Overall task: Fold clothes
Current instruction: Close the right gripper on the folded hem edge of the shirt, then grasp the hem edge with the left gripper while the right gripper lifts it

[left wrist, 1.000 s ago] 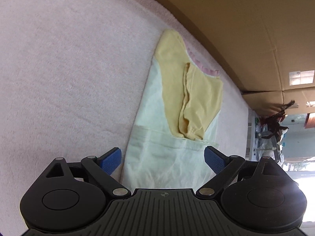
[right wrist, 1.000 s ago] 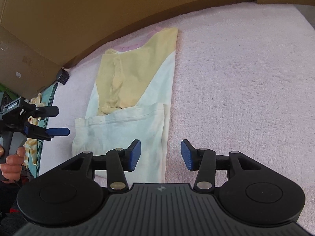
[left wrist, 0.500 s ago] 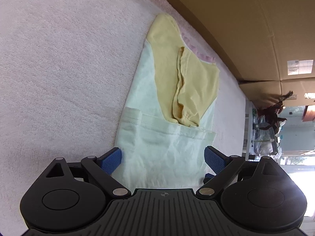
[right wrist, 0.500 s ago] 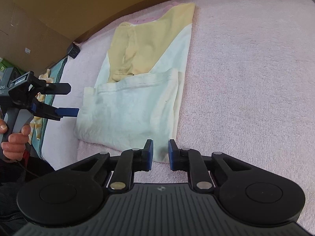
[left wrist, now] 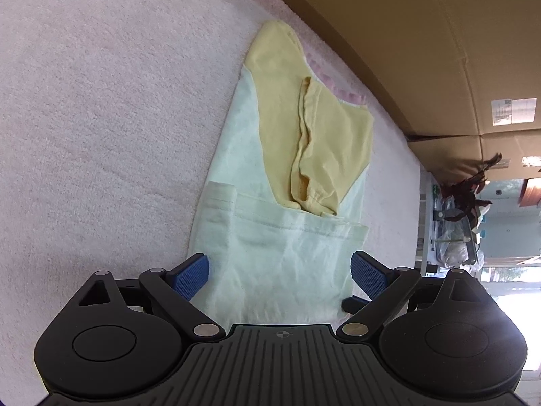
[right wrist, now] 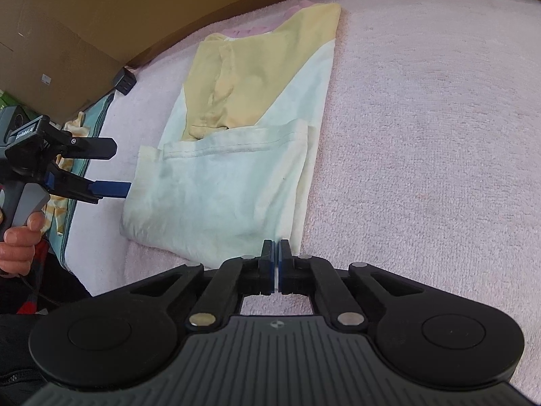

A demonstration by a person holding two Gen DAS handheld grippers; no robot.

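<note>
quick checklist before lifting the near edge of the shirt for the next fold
1. Right gripper shut on the near corner of the shirt: ok, jaws closed with a sliver of fabric between them.
2. Left gripper gripping the other near corner: not ok, jaws wide open astride the hem.
3. Shirt lying flat on the pink towel: ok, only light wrinkles.
4. Yellow sleeve tucked inside the outline: ok.
5. Bottom hem already folded up: ok.
6. How many layers the right grip caught: cannot tell.
</note>
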